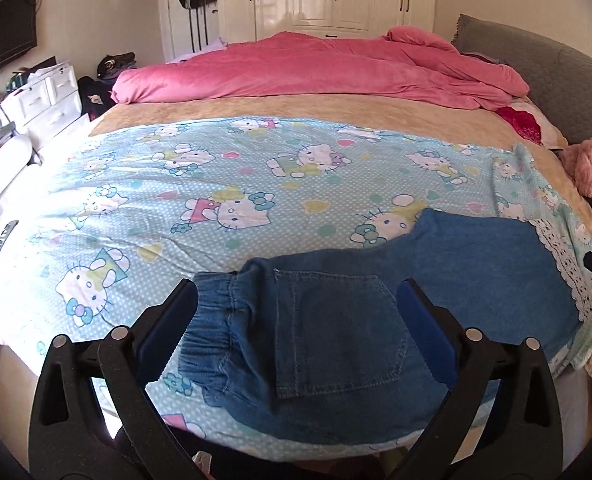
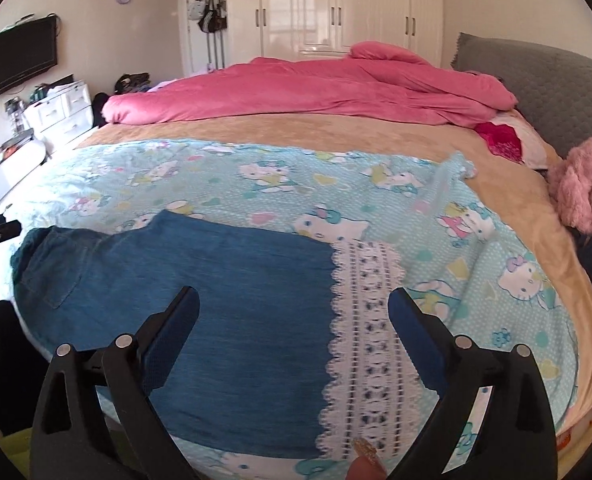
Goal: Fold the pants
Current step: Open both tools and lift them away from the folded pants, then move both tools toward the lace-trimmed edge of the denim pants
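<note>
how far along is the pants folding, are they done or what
Done, it seems: the denim pants lie flat in one stack on the cartoon-print sheet, waistband left, lace cuff right. In hand: nothing; left gripper and right gripper are open above them. Left: probably folding them across, waistband toward cuff.
</note>
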Available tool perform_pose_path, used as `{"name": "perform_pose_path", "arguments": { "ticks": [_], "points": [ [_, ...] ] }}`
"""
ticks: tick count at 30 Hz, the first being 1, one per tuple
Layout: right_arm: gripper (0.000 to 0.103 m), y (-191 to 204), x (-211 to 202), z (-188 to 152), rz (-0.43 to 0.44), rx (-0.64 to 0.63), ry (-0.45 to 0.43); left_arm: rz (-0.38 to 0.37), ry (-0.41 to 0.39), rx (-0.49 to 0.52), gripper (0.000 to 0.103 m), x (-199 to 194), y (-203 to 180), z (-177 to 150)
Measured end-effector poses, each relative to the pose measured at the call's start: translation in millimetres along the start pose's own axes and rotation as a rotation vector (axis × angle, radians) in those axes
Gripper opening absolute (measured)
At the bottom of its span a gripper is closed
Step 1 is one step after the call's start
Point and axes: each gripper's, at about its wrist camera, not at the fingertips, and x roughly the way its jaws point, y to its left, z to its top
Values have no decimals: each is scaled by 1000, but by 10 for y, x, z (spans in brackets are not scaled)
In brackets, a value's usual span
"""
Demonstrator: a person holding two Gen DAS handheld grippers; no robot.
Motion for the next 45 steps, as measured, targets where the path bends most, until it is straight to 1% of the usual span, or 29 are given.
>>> {"name": "perform_pose_path", "arguments": {
  "ticks": [3, 7, 9, 10, 12, 14, 16, 17, 18, 20, 22, 23, 26, 30, 32, 37, 40, 45],
  "points": [
    [95, 126, -9, -3, 10, -27, 8, 2, -4, 19, 93, -37, -70, -29],
    [95, 240, 42, -68, 30, -50, 39, -26, 12, 32, 93, -7, -178, -76],
    [95, 252, 89, -122, 51, -48, 59, -55, 39, 28, 93, 53, -221, -120],
    [95, 249, 121, -151, 58, -40, 73, -94, 69, 13, 93, 125, -237, -165],
    [95, 233, 194, -225, 58, -33, 102, -111, 112, 3, 93, 233, -269, -241],
    [95, 195, 264, -302, 33, -26, 139, -85, 167, 31, 93, 385, -318, -338],
    [95, 121, 287, -353, 19, -4, 157, 34, 250, 80, 93, 599, -298, -443],
    [95, 55, 287, -385, 17, 16, 163, 39, 268, 82, 93, 656, -265, -477],
    [95, 3, 297, -414, 6, 28, 173, 8, 269, 66, 93, 701, -194, -507],
    [96, -133, 364, -495, -45, 60, 216, -18, 254, 49, 93, 713, -149, -516],
    [96, -232, 398, -560, -31, 97, 229, -3, 249, 75, 93, 731, -189, -526],
    [96, -243, 390, -568, -24, 106, 222, 0, 246, 81, 93, 733, -197, -531],
    [96, -219, 356, -534, -20, 111, 219, -8, 225, 71, 93, 706, -177, -532],
    [96, -292, 236, -438, 21, 184, 175, -20, 195, 41, 93, 573, -148, -472],
    [96, -329, 169, -369, 28, 212, 153, -29, 181, 12, 93, 488, -121, -420],
    [96, -356, 27, -285, 31, 226, 109, -50, 121, -36, 93, 262, -89, -304],
    [96, -360, -56, -260, 43, 233, 82, -52, 99, -38, 94, 155, -123, -267],
    [96, -352, -140, -239, 44, 230, 65, -53, 73, -29, 94, 13, -197, -222]
  ]
}}
